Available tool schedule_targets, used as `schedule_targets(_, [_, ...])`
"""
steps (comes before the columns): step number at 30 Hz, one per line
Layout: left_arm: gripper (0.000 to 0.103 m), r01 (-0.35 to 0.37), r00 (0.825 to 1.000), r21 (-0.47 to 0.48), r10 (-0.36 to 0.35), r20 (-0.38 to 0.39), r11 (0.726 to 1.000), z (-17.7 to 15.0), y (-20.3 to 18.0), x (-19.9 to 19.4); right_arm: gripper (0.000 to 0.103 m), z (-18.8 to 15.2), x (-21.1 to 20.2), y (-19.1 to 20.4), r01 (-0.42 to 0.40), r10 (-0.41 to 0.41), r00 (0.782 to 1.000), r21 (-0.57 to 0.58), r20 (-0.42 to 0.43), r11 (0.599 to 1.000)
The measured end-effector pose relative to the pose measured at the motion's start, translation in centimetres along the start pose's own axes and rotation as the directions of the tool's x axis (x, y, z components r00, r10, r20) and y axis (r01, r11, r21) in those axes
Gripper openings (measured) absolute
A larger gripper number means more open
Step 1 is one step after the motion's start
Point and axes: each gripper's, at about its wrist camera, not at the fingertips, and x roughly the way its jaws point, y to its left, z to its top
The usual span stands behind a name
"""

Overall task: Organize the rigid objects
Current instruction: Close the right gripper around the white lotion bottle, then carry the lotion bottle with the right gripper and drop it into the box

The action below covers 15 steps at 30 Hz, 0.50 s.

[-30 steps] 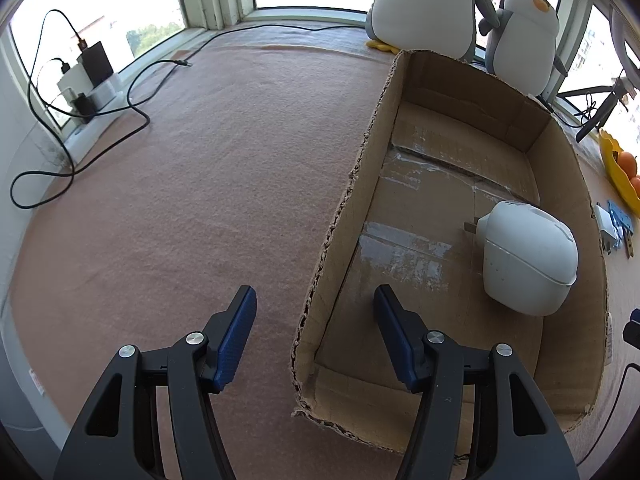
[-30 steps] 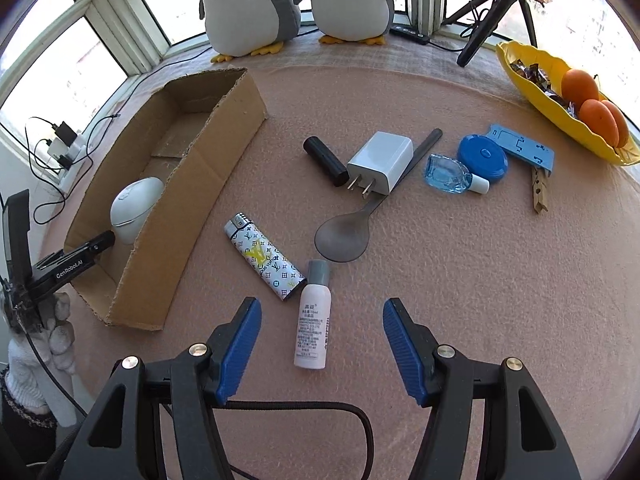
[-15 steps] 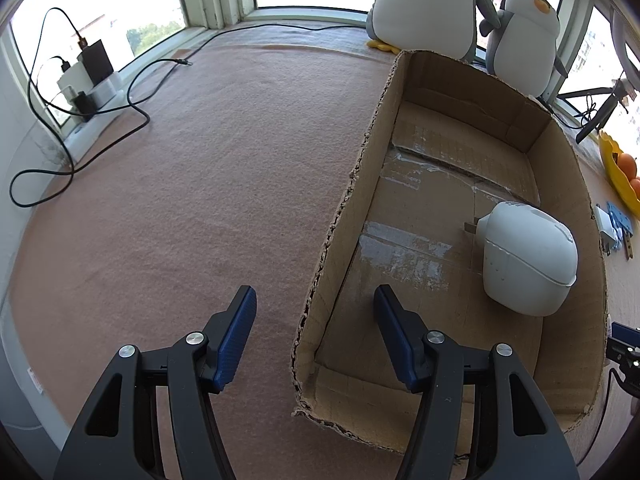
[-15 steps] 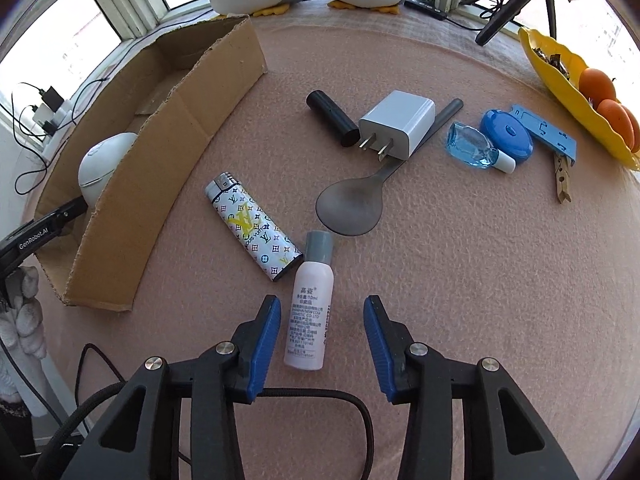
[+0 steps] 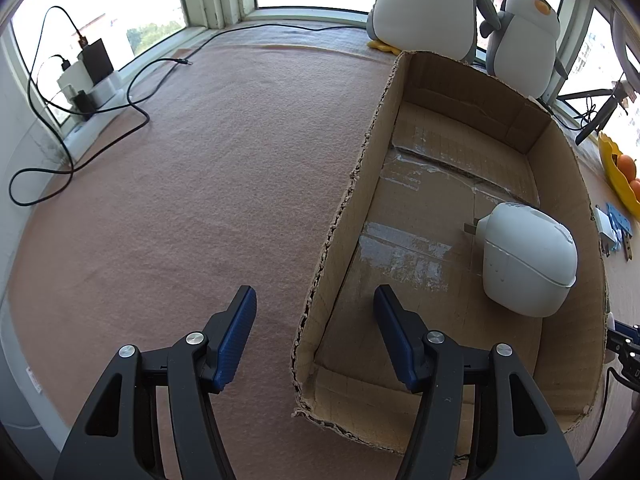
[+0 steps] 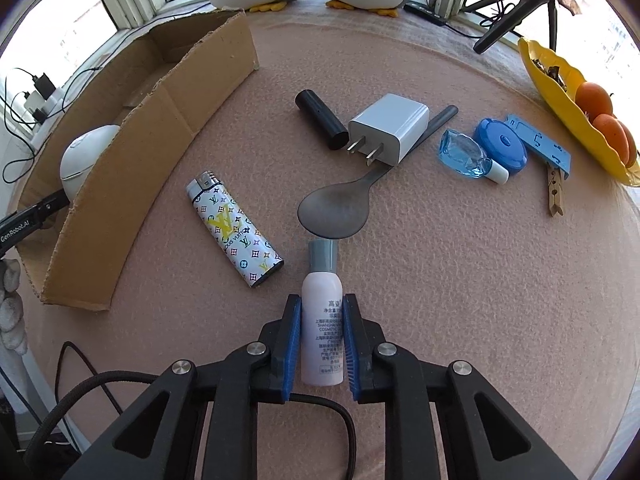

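Observation:
My right gripper points down at the pink table mat, and its jaws are closing on a white spray bottle with a grey cap. Both blue pads touch the bottle's sides as it lies on the mat. Beyond it lie a patterned lighter, a dark spoon, a white charger plug and a black cylinder. My left gripper stands open astride the near-left wall of the cardboard box without touching it. A white egg-shaped device lies inside the box.
A small blue bottle, a blue round case, a blue card and a wooden peg lie at the right. A yellow dish holds oranges. Plush penguins stand at the window, cables at the left.
My right gripper has come down over the white bottle and its jaws have narrowed from wide apart to touching its sides. The left gripper has not moved.

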Motion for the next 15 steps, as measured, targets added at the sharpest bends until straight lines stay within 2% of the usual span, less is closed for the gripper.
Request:
schedule_targets(8, [0.061,0.000,1.000,0.001,0.000,0.000,1.000,0.0,0.0,0.0,0.018,-0.5,-1.6,-0.2,-0.033,0.032,0.999,0.037,0.033,0.999])
schedule_targets(15, [0.061,0.001,1.000,0.001,-0.001,0.000,1.000,0.0,0.0,0.0,0.018,0.4,-4.3,0.0,-0.047,0.042,0.994,0.048,0.103,0.998])
